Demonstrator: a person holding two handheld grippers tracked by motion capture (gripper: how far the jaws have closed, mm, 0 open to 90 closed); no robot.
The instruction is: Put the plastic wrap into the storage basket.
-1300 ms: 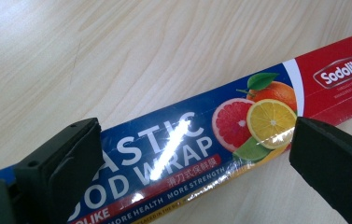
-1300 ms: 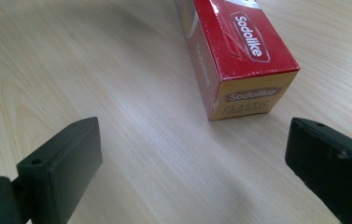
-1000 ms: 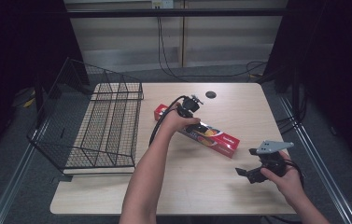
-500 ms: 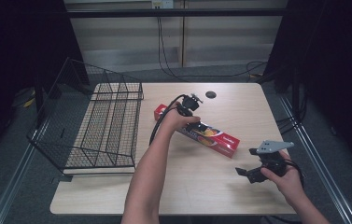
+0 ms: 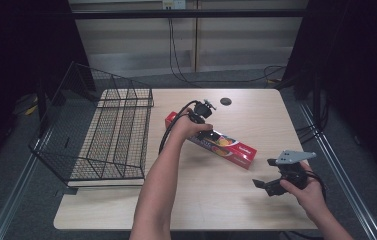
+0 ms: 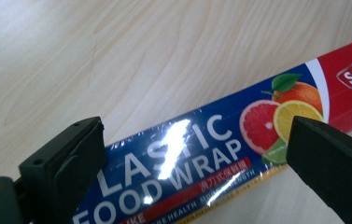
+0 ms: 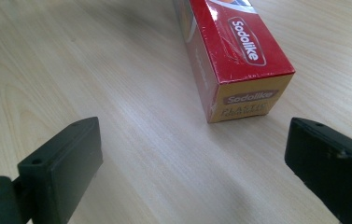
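Both grippers spread wide around one box of plastic food wrap, neither one gripping it.

Left gripper [image 5: 207,131] hung over the middle of the plastic wrap box [image 5: 211,140], jaws parted and straddling it in the left gripper view, blue printed face with citrus picture [image 6: 276,116] between them, contact not discernible. Right gripper [image 5: 265,175] held low near the table's [image 5: 236,210] front right edge, jaws released and empty, aimed at the box's red and yellow end face [image 7: 246,100], clearly apart from it. Box lay flat and diagonal across the middle of the light wooden table. Black wire rack [image 5: 108,135] stood on the table's left side, beside the box's far end. Small dark round disc [image 5: 225,101] sat near the far edge, apart from everything.
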